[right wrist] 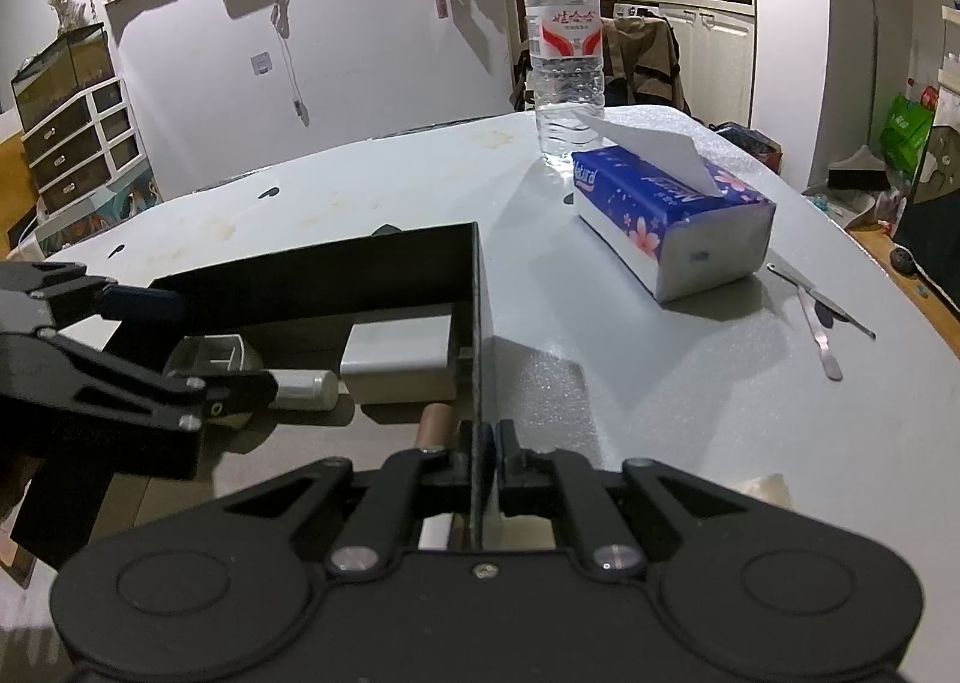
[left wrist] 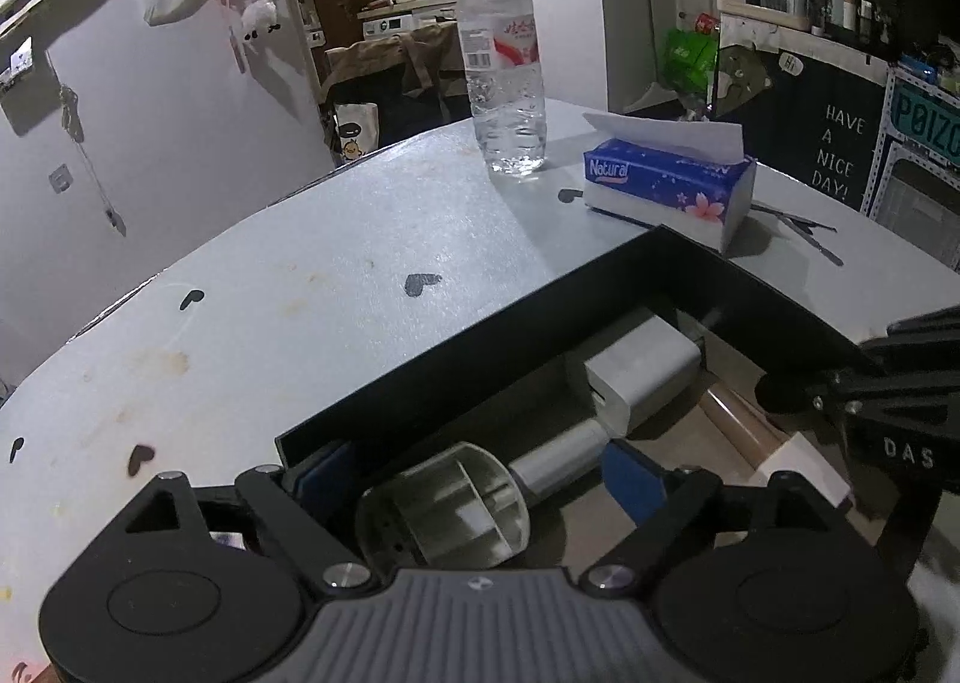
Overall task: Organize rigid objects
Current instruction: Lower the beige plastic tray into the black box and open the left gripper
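Observation:
A black open box sits on the pale table. Inside lie a white rectangular block, a silver funnel-shaped object with a white handle, and a tan cylinder. My left gripper is open, its blue-padded fingers either side of the silver object inside the box; it also shows in the right wrist view. My right gripper is shut on the box's right wall and shows in the left wrist view.
A clear water bottle and a blue tissue pack stand behind the box. Metal tweezers lie to the right on the table. A white wall with hanging items is at the left.

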{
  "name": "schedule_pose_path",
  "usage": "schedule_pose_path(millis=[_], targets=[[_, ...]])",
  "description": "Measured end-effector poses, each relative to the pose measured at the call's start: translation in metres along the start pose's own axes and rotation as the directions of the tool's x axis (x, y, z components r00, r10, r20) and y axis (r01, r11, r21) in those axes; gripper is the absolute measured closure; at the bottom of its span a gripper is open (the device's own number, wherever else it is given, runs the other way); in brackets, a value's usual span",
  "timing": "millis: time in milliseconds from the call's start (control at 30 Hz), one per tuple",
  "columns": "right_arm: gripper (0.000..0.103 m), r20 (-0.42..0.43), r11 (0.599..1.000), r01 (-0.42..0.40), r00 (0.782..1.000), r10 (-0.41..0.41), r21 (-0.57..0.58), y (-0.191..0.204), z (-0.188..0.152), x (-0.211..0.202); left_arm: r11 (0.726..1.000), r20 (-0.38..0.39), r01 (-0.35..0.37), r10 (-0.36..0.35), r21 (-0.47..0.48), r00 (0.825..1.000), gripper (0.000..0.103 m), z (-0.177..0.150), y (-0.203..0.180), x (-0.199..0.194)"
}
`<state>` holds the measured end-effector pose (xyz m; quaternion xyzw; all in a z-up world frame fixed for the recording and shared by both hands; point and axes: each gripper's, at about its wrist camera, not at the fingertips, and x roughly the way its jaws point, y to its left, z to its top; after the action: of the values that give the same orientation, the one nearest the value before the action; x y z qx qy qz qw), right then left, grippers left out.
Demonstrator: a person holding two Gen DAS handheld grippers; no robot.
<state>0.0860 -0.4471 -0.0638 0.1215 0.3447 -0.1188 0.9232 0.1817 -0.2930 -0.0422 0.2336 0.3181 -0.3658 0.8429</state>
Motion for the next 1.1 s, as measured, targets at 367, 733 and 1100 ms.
schedule_pose_path(millis=[367, 733, 1100], targets=[[0.096, 0.0, 1.0, -0.005, 1.0, 0.005, 0.007, -0.002, 0.0, 0.0, 0.998, 0.023, 0.067, -0.066, -0.021, 0.998, 0.003, -0.003, -0.004, -0.028], [0.097, 0.001, 1.0, -0.003, 1.0, 0.003, 0.011, -0.002, 0.0, 0.0, 0.992, 0.078, 0.12, -0.117, -0.031, 0.99, 0.0, -0.015, -0.009, -0.068], [0.097, 0.006, 1.0, -0.004, 1.0, 0.004, 0.018, -0.002, -0.001, 0.0, 0.988, 0.11, 0.094, -0.081, -0.126, 0.991, 0.0, -0.052, 0.016, -0.103]])
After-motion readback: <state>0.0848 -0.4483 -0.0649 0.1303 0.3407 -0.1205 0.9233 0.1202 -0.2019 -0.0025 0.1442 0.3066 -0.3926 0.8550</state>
